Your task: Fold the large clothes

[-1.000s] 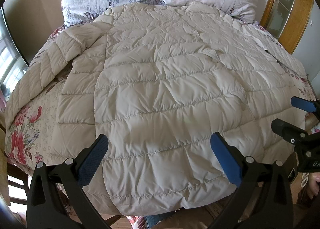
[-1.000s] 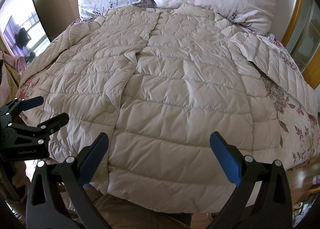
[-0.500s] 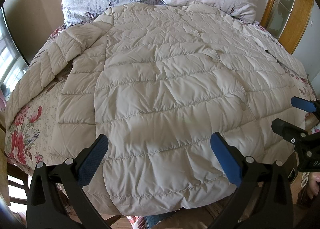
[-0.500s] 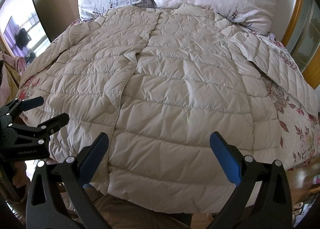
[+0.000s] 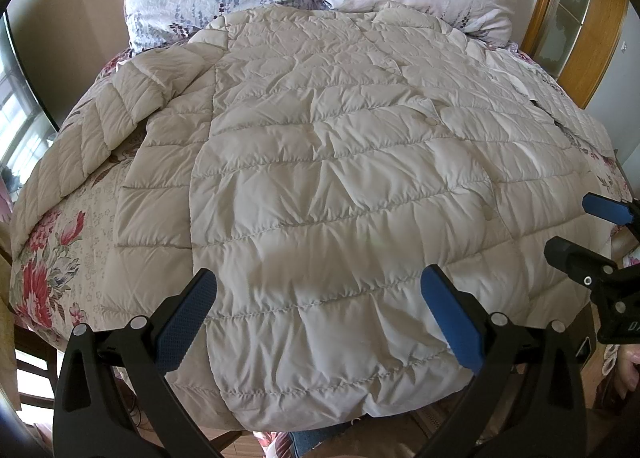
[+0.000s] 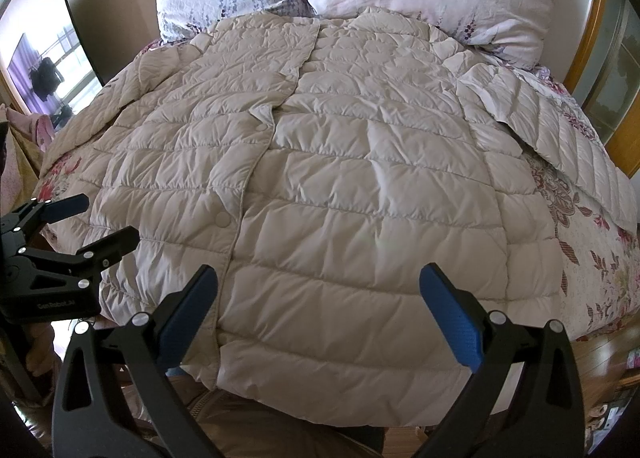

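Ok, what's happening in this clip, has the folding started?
Not yet. A beige quilted jacket lies spread front-up on the bed, both sleeves out to the sides. A person holds the left gripper and right gripper open above its hem; neither touches the fabric.

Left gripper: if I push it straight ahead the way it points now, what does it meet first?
The left gripper, jaws wide open and empty, points at the beige quilted jacket spread flat on the bed. It would likely meet the jacket's lower front panel near the hem first. Exact depth is unclear through the fisheye.
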The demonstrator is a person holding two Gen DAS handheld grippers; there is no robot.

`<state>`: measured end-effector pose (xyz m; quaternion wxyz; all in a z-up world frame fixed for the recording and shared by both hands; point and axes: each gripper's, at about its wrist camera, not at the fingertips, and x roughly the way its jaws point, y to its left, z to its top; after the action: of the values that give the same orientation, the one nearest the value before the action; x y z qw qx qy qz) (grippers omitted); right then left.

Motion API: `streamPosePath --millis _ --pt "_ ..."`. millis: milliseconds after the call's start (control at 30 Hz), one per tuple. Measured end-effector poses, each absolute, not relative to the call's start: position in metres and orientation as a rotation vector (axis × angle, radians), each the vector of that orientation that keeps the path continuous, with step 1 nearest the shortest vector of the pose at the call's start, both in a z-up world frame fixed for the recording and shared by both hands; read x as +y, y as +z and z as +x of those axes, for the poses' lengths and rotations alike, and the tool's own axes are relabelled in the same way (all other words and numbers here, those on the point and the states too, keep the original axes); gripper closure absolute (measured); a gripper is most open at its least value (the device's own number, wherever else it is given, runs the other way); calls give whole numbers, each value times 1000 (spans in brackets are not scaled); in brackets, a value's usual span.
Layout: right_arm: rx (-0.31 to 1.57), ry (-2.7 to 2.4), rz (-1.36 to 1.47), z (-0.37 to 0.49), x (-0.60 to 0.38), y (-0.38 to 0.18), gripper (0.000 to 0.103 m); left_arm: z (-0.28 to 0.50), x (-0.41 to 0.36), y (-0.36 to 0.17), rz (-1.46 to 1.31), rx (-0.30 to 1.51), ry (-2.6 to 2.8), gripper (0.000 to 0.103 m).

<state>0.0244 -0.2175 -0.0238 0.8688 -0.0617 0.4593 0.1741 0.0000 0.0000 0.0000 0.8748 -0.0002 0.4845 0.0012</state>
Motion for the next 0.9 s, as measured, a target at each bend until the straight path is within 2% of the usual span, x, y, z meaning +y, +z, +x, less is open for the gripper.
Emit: streamPosePath --millis 900 --pt "963 369 -125 26 -216 -23 2 0 0 0 2 1011 2 1"
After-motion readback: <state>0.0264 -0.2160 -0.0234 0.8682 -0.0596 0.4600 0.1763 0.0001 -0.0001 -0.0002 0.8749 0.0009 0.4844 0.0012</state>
